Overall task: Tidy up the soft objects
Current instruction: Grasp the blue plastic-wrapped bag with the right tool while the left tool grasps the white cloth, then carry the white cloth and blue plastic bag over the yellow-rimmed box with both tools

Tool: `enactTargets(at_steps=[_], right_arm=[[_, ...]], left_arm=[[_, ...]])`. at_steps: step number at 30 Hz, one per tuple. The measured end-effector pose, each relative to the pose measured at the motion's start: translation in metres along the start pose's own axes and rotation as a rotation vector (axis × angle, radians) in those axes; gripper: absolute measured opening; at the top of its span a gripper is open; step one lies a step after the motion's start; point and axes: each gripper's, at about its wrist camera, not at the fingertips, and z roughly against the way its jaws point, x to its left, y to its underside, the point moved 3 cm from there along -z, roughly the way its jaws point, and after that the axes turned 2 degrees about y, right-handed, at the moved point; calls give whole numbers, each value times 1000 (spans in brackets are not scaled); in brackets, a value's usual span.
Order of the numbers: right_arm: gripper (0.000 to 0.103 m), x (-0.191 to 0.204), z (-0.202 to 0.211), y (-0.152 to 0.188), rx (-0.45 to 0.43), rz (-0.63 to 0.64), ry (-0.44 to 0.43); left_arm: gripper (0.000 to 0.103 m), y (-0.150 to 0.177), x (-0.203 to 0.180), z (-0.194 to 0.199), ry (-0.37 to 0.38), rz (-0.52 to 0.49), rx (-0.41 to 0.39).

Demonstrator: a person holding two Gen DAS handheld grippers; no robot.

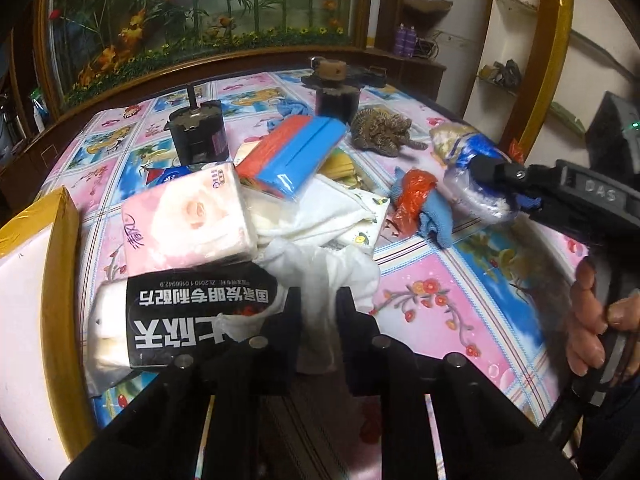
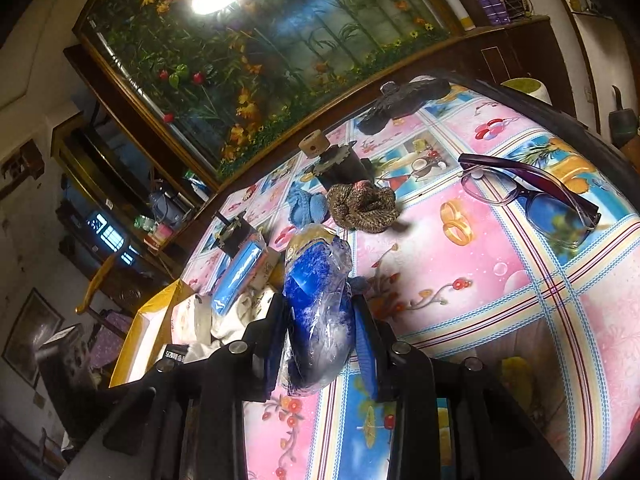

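Right gripper [image 1: 494, 174], "DAS"-marked, around blue-white plastic-wrapped bundle [image 2: 320, 308]

Counted on the flowered pink-and-blue tablecloth [image 1: 460, 280]: two wrapped tissue packs, one pink floral [image 1: 188, 216] and one black-labelled white [image 1: 180, 316]; two dark cylindrical motor parts [image 1: 198, 136], [image 1: 334, 100]; one orange-and-blue plastic-wrapped pack [image 1: 294, 156]; one brown knitted bundle [image 1: 382, 130]; one pair of purple-framed glasses [image 2: 532, 196]; one blue-and-white plastic-bagged bundle [image 2: 318, 312].

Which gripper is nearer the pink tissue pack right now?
Left. The left gripper is shut on white cloth beside the pink tissue pack; the right gripper is further right, clamping a blue-and-white bag.
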Motion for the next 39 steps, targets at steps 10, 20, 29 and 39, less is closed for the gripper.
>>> enactTargets(at_steps=[10, 20, 29, 39], right_arm=[[34, 47, -5, 35, 199, 343, 223], [36, 59, -18, 55, 267, 426, 266], [37, 51, -18, 55, 246, 378, 233], [33, 60, -4, 55, 151, 399, 232]], left_arm=[[17, 13, -1, 8, 60, 19, 13], [21, 13, -4, -3, 37, 11, 71], [30, 9, -12, -14, 31, -7, 92], [16, 6, 13, 12, 171, 152, -64]])
